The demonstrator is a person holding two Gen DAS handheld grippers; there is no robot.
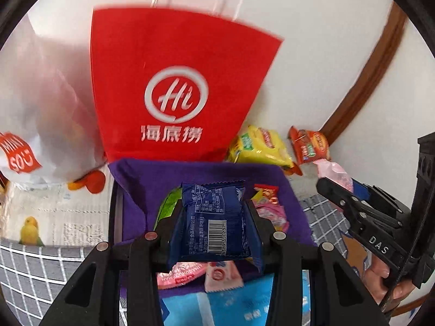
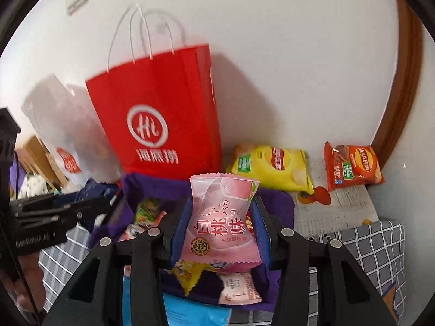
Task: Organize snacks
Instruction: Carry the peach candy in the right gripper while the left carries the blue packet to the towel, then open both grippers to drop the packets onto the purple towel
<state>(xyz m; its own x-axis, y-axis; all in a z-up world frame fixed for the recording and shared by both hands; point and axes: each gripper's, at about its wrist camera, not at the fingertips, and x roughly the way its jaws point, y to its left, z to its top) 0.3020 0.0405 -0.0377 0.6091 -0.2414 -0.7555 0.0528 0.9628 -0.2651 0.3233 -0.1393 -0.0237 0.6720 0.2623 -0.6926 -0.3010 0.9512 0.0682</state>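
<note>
My left gripper (image 1: 214,225) is shut on a dark blue snack packet (image 1: 214,217) with a barcode, held above a purple fabric bin (image 1: 206,171) holding several small snack packs. My right gripper (image 2: 220,228) is shut on a pink peach-flavour packet (image 2: 220,217), also over the purple bin (image 2: 152,187). From the left wrist view the right gripper (image 1: 333,193) shows at the right with the pink packet (image 1: 334,174) in it; from the right wrist view the left gripper (image 2: 103,203) shows at the left with the blue packet (image 2: 92,187).
A red paper bag (image 1: 174,87) with white handles stands against the wall behind the bin, a white plastic bag (image 1: 40,125) to its left. A yellow chip bag (image 2: 274,165) and an orange-red chip bag (image 2: 353,165) lie at the right by the wall. A grey checked cloth (image 2: 375,247) covers the surface.
</note>
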